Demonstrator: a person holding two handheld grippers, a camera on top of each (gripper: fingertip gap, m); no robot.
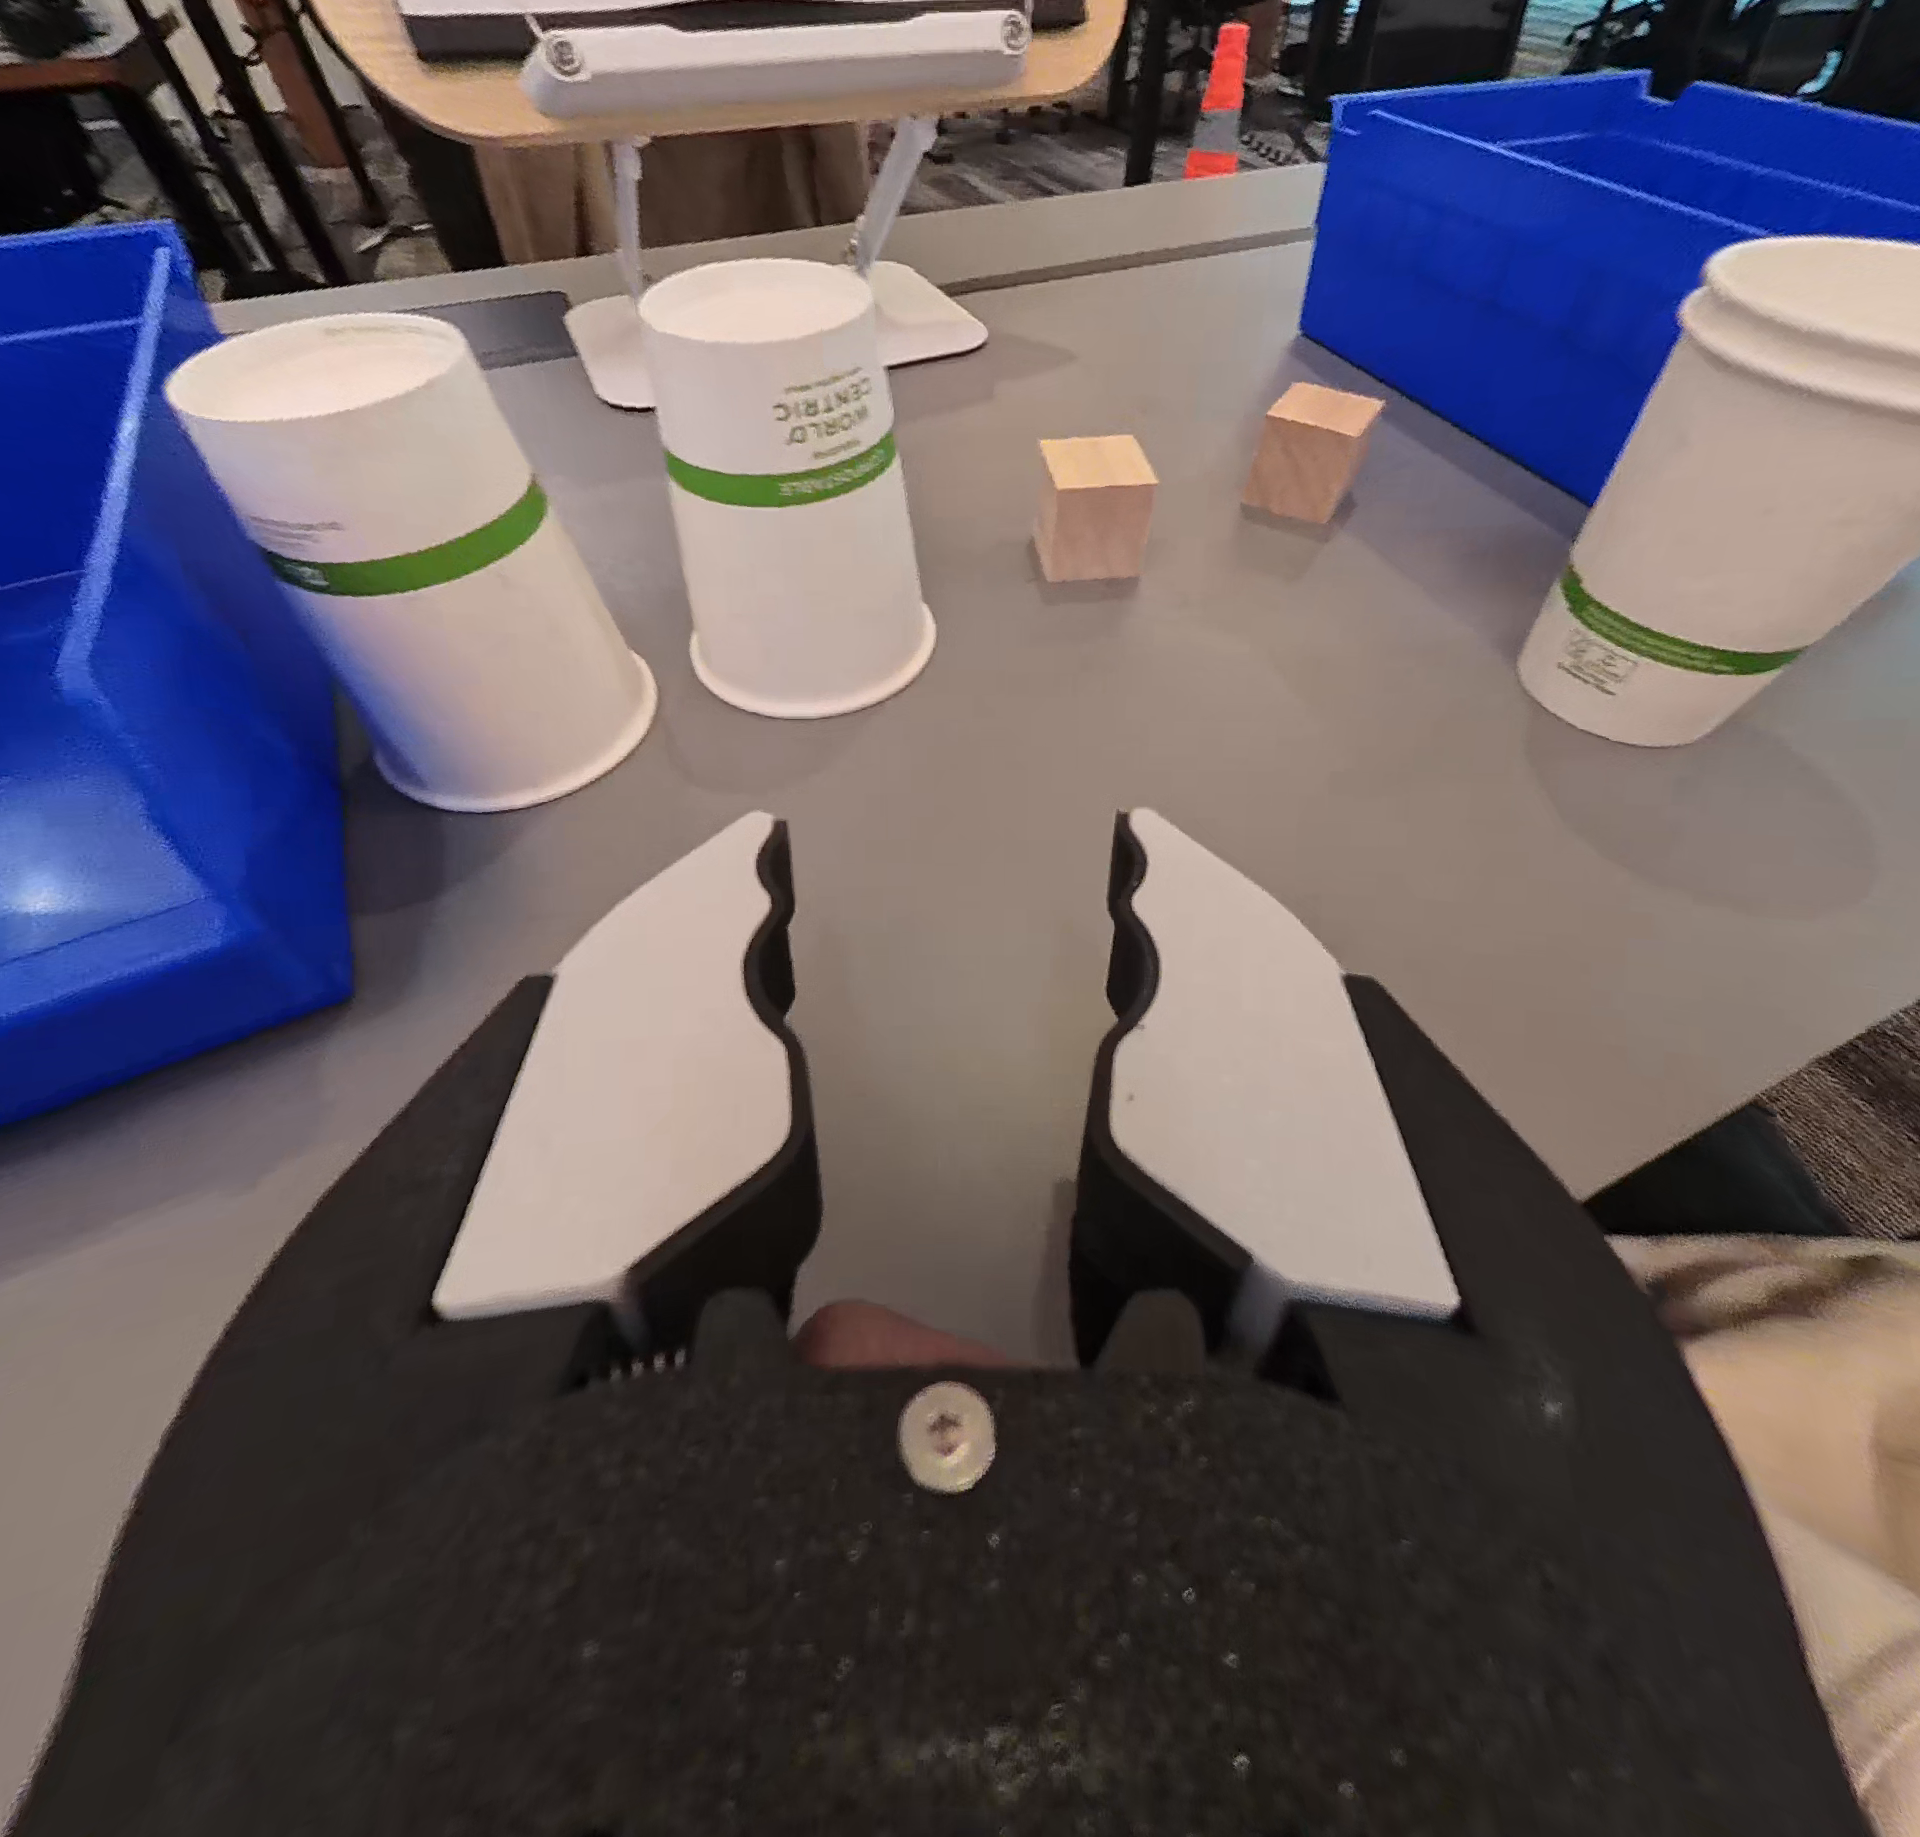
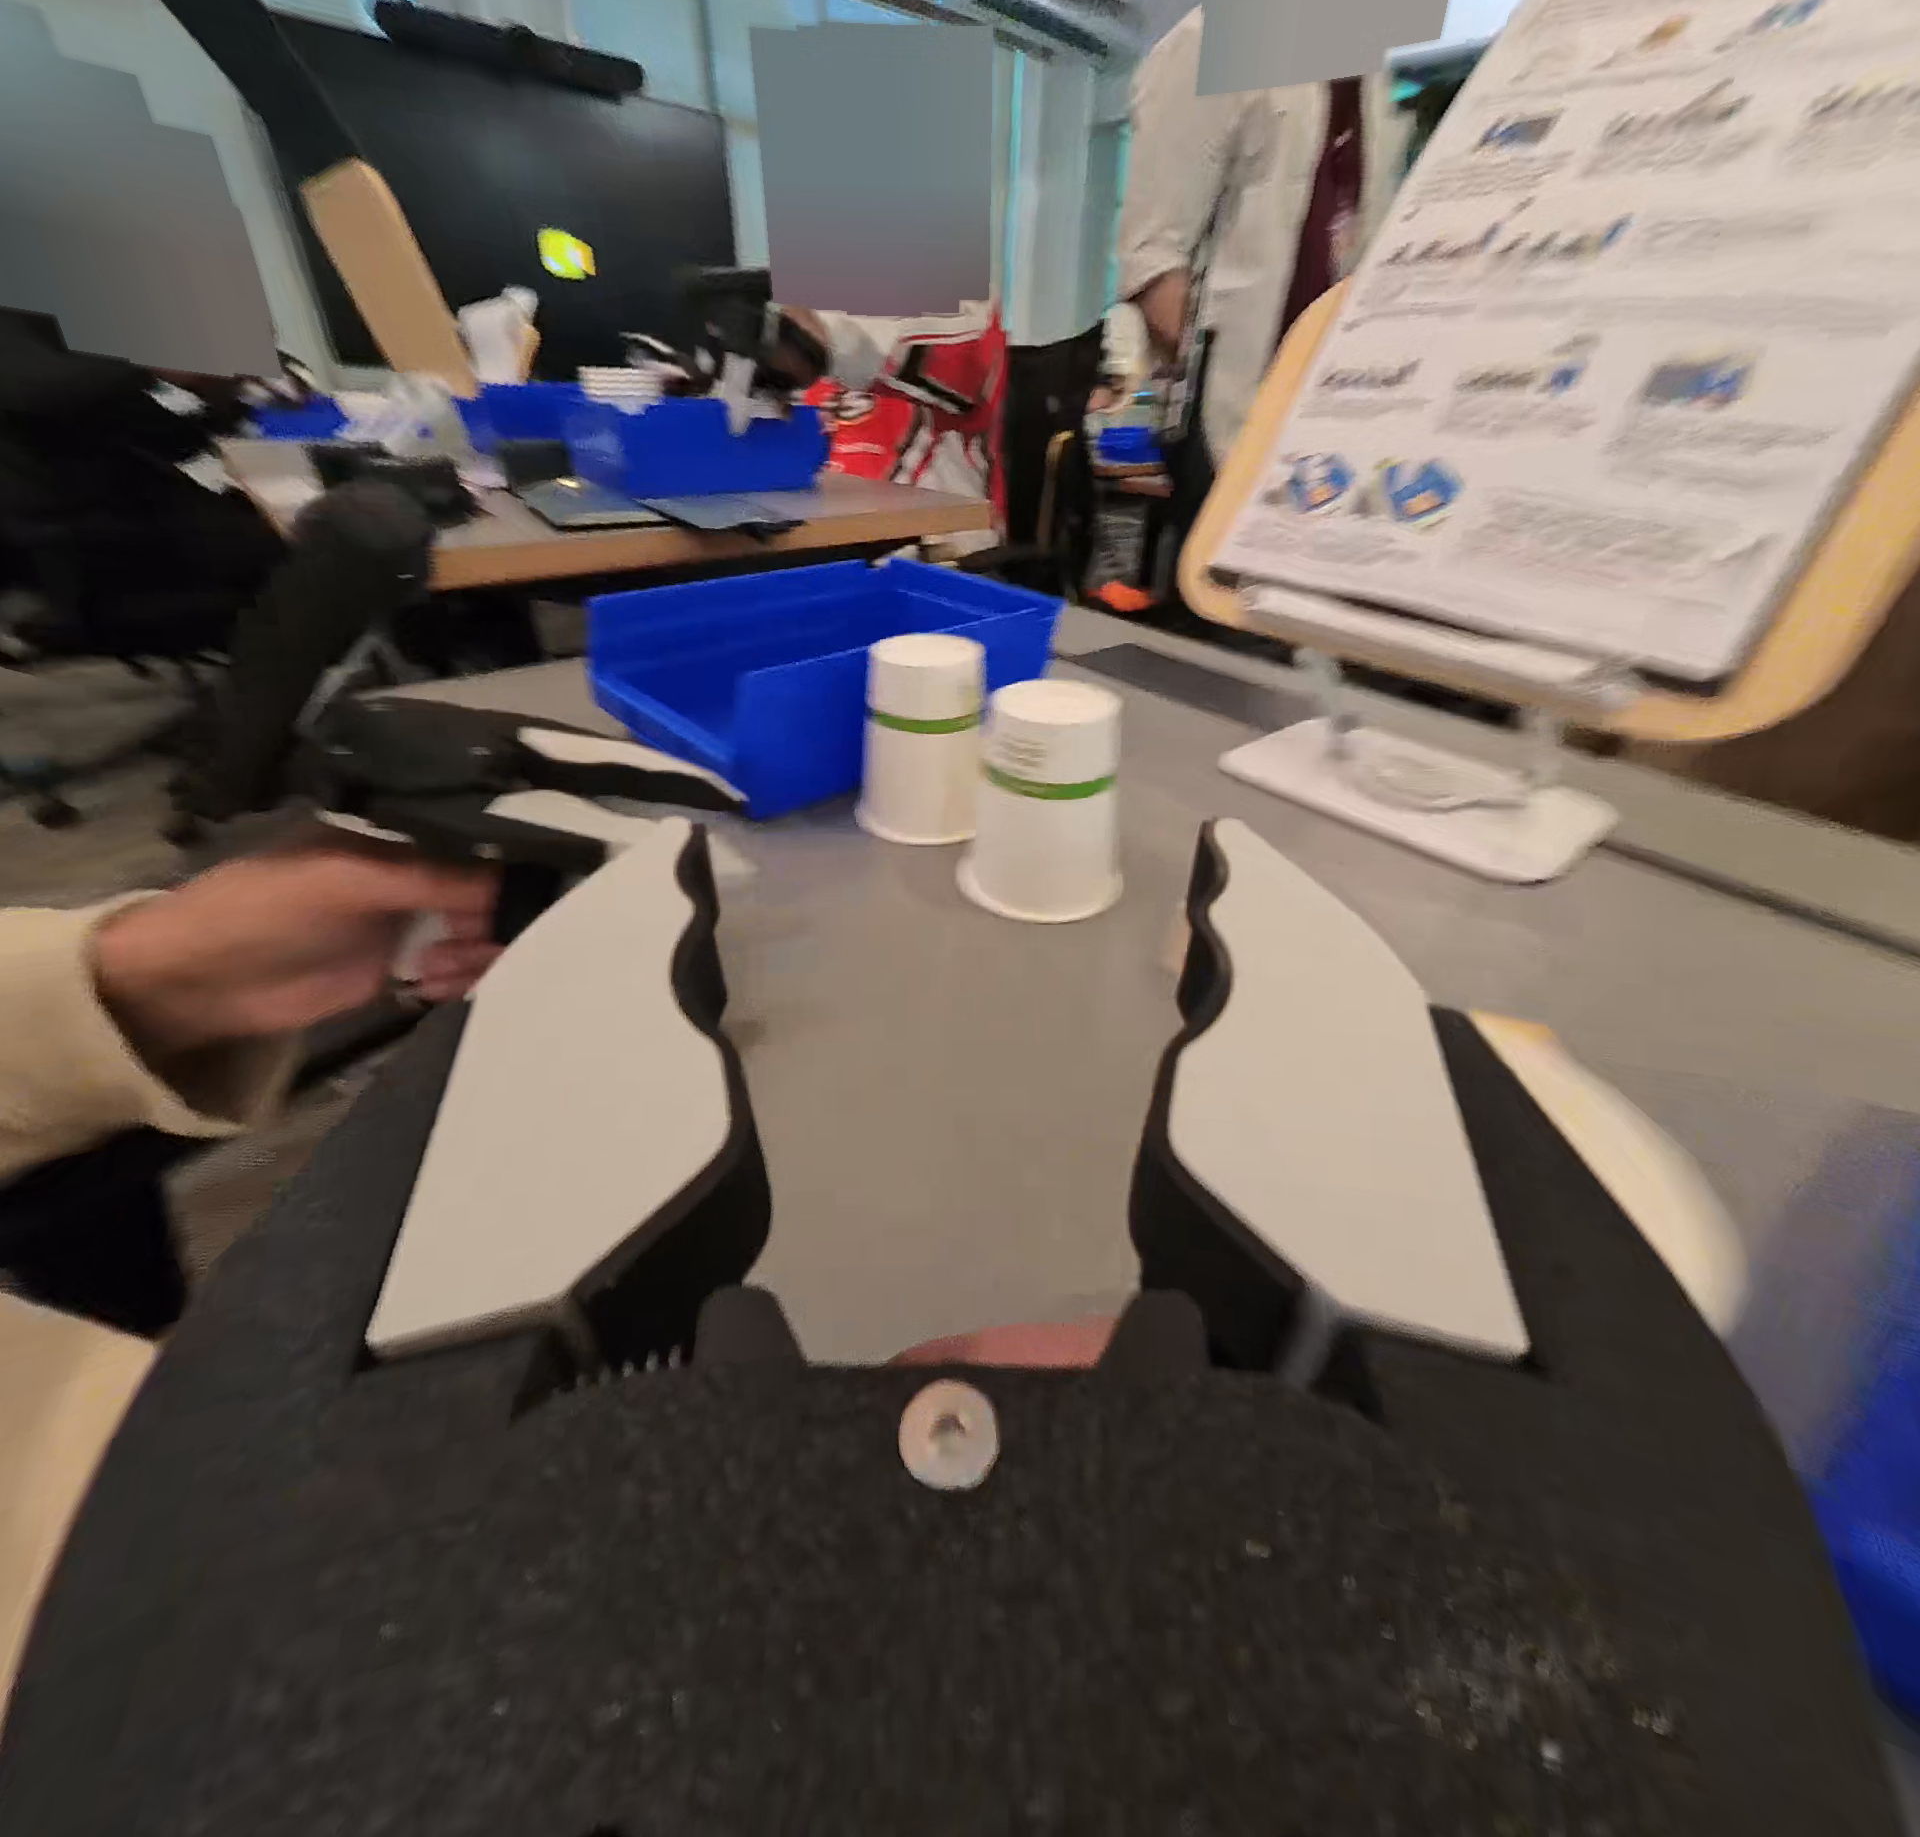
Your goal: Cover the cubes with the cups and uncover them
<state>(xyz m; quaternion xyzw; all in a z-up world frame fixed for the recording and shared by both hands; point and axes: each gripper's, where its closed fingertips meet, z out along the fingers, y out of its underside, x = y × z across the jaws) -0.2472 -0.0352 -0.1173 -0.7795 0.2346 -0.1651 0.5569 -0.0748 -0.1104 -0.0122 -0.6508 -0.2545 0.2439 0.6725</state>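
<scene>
Two bare wooden cubes (image 1: 1096,520) (image 1: 1311,452) stand on the grey table (image 1: 1247,852). Two white upside-down cups with green bands stand to their left, one near the left bin (image 1: 416,561) and one in the middle (image 1: 790,499). They also show in the right wrist view (image 2: 923,738) (image 2: 1044,800). An upside-down stack of cups (image 1: 1745,499) stands at the right. My left gripper (image 1: 951,831) is open and empty, short of the cups and cubes. My right gripper (image 2: 951,842) is open and empty above the table. The left gripper (image 2: 665,785) also shows there, held by a hand.
Blue bins stand at the left (image 1: 125,696) and the back right (image 1: 1558,260) of the table. A document stand (image 1: 727,73) with a white base sits at the far edge. People and other tables (image 2: 675,530) are in the background.
</scene>
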